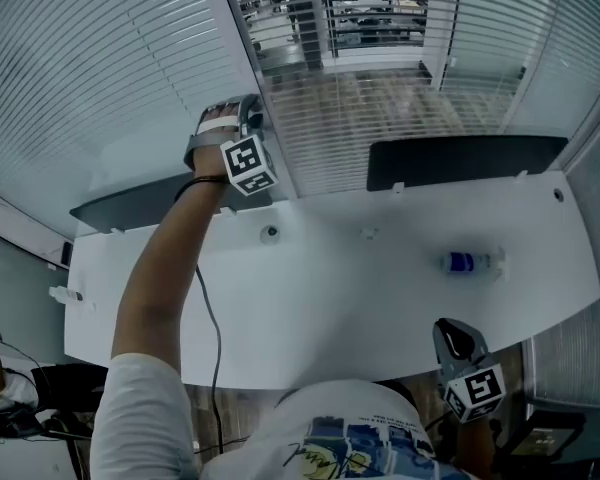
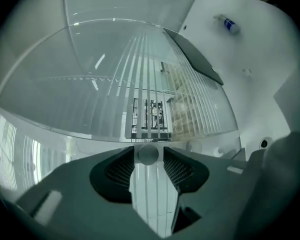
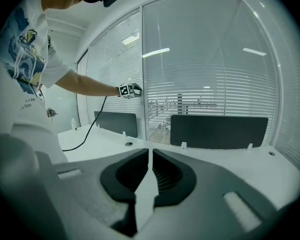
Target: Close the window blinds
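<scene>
Glass-walled office. Window blinds [image 1: 380, 118] hang behind the panes beyond the bench [image 1: 380, 298], slats lying horizontal, centre panel see-through. Left gripper [image 1: 248, 118] raised, fingers spread around a round knob [image 2: 148, 154]. Right gripper [image 3: 150, 156] low, fingers pressed together. Bottle [image 1: 470, 262] lies on the bench, contents unclear.

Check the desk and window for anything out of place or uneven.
A small bottle appears to lie on its side on the white desk. The middle blind has open slats, while the left blind looks closed.

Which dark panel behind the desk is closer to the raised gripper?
The left panel, right by the left gripper; the right panel sits past the window post.
</scene>
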`<state>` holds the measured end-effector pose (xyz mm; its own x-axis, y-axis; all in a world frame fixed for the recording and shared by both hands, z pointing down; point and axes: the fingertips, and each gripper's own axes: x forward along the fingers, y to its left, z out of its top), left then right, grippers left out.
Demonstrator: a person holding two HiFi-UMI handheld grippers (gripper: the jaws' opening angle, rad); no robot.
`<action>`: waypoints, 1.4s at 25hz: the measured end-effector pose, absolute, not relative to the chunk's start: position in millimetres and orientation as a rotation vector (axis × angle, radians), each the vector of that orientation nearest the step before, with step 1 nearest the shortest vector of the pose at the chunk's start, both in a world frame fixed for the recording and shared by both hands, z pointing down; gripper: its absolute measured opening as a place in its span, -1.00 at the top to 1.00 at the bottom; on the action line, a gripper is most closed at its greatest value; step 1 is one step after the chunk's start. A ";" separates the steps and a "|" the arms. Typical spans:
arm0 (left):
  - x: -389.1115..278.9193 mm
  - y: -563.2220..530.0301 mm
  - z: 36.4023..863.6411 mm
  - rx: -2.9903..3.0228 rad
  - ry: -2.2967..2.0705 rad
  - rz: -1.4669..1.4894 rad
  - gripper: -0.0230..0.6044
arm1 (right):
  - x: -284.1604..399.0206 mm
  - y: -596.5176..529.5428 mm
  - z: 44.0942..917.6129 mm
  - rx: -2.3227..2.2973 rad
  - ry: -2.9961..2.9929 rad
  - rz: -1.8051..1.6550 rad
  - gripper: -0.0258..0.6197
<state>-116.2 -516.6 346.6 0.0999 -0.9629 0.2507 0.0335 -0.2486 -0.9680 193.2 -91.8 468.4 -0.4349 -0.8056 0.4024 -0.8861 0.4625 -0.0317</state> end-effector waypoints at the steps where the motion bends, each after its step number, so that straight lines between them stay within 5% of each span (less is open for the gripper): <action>1: -116.7 -519.1 348.6 -1.398 0.968 -1.337 0.39 | 193.7 -92.6 467.7 1.438 -2.384 0.341 0.86; 5: -117.0 -524.1 350.7 -1.328 0.953 -1.350 0.55 | 195.0 -94.8 471.3 1.446 -2.382 0.342 0.86; 14: -111.0 -521.1 347.4 -1.508 1.116 -1.236 0.55 | 194.2 -97.6 473.3 1.431 -2.387 0.335 0.86; 35: -127.8 -520.3 326.7 -2.216 1.940 -0.508 0.54 | 196.9 -109.8 475.2 1.389 -2.398 0.324 0.86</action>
